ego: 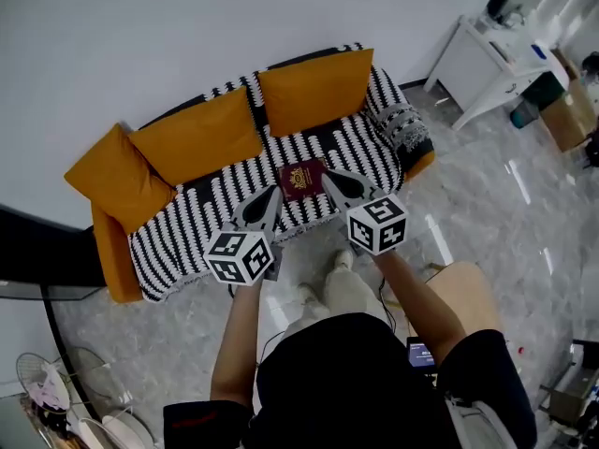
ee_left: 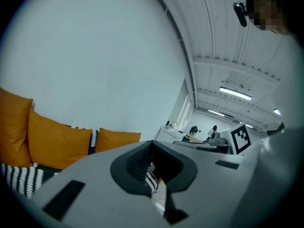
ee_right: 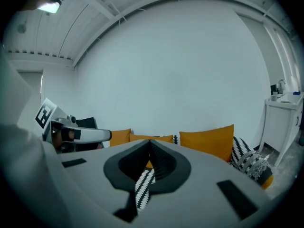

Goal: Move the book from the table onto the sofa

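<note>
A dark red book (ego: 302, 178) lies flat on the seat of the black-and-white striped sofa (ego: 187, 223), near its front edge. My left gripper (ego: 271, 196) hovers just left of the book, jaws shut with nothing held. My right gripper (ego: 329, 175) hovers at the book's right edge, also shut and empty. In the left gripper view the shut left gripper (ee_left: 152, 145) points at the wall above the orange cushions (ee_left: 57, 141). In the right gripper view the shut right gripper (ee_right: 150, 144) faces the sofa back; the book is hidden in both gripper views.
Three orange cushions (ego: 316, 90) lean on the sofa back. A white table (ego: 487, 64) and a cardboard box (ego: 571, 110) stand at the far right. A wooden stool (ego: 468, 288) is by my right leg, a fan (ego: 56, 382) at lower left.
</note>
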The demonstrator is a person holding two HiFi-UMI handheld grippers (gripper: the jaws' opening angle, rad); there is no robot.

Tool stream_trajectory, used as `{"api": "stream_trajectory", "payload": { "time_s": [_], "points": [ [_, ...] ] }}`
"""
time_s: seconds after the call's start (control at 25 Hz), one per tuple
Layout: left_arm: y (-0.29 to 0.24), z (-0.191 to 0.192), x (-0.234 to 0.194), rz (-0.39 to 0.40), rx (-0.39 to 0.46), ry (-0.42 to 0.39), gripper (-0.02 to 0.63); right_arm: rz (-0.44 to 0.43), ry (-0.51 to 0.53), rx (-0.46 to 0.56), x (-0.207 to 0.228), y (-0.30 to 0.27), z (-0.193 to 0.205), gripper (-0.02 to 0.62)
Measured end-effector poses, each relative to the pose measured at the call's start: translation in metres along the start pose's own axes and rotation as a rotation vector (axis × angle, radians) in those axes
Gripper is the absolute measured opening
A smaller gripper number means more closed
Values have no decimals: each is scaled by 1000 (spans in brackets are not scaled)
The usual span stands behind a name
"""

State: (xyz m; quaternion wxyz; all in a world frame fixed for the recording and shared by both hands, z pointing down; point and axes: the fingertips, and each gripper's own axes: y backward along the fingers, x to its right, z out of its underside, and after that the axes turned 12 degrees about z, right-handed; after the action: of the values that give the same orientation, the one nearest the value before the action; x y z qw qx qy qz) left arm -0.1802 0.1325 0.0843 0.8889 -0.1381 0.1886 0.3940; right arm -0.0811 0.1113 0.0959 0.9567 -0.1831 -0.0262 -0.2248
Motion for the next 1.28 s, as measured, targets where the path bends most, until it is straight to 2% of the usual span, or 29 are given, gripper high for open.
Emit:
{"api": "stream_trajectory", "payload": {
  "time_s": [0.48, 0.72, 0.96, 1.28],
  "points": [
    [-8, -35, 28, 28, 43, -69, 17, -16, 51, 115, -2, 23, -57, 17],
    [-20, -55, 51, -8, 62, -114, 15, -53, 60, 148, 8, 35, -78, 17],
    [-32, -58, 73, -40, 73, -137, 17, -89, 79, 172, 18, 51, -92, 17],
    [-44, -68, 93, -61, 109, -154, 17, -92, 109, 199, 36, 68, -101, 17]
  ]
}}
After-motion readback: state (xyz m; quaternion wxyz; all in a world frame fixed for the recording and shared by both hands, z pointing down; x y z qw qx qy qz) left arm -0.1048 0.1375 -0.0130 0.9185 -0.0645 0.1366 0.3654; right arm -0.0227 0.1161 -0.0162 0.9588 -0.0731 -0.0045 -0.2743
